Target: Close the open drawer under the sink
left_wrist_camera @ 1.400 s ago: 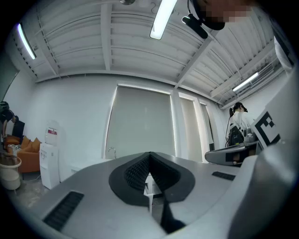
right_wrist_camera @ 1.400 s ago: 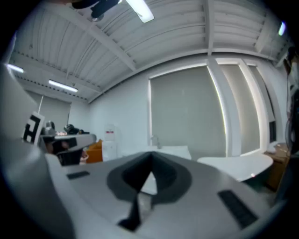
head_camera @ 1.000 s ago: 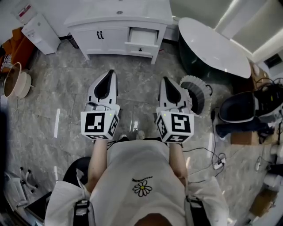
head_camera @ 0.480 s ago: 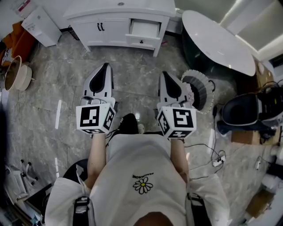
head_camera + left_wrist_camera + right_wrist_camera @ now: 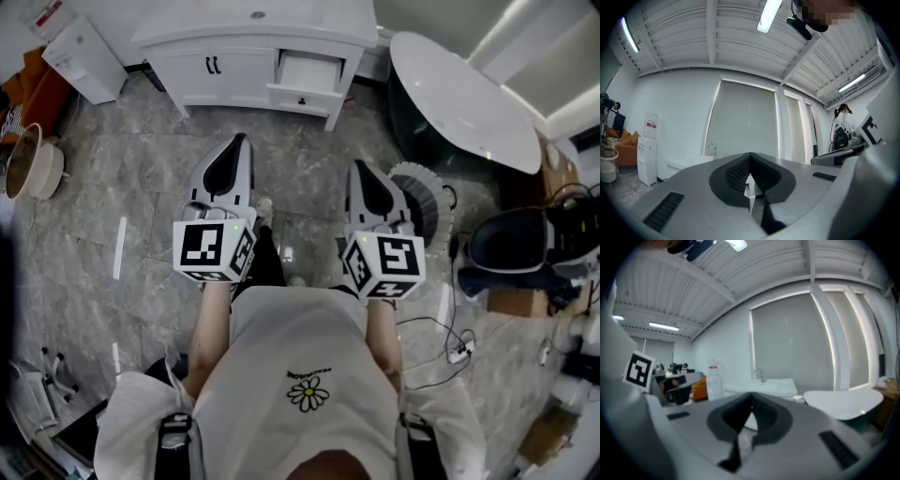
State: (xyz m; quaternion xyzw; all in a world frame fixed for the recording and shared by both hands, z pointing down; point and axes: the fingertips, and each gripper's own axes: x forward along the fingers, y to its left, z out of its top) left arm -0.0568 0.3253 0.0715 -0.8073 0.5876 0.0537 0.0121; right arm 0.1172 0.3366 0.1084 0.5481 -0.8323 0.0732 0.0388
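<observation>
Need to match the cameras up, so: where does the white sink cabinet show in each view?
Head view: sink cabinet at top centre, drawer open.
Left gripper view: low, left of centre.
Right gripper view: near centre, slightly low.
Shared landmark: white water dispenser, left of the cabinet in all three.

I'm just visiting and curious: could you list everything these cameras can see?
vanity cabinet: one, white, top centre
drawer: one, white, open, vanity's right side
bathtub: one, white, upper right
water dispenser: one, white, upper left
round pot: one, beige, left edge
ribbed round object: one, white and dark, right of centre
cables: several, dark, floor at right
floor: one, grey marble
left gripper: one, white and black, shut, empty, centre left
right gripper: one, white and black, shut, empty, centre right
</observation>
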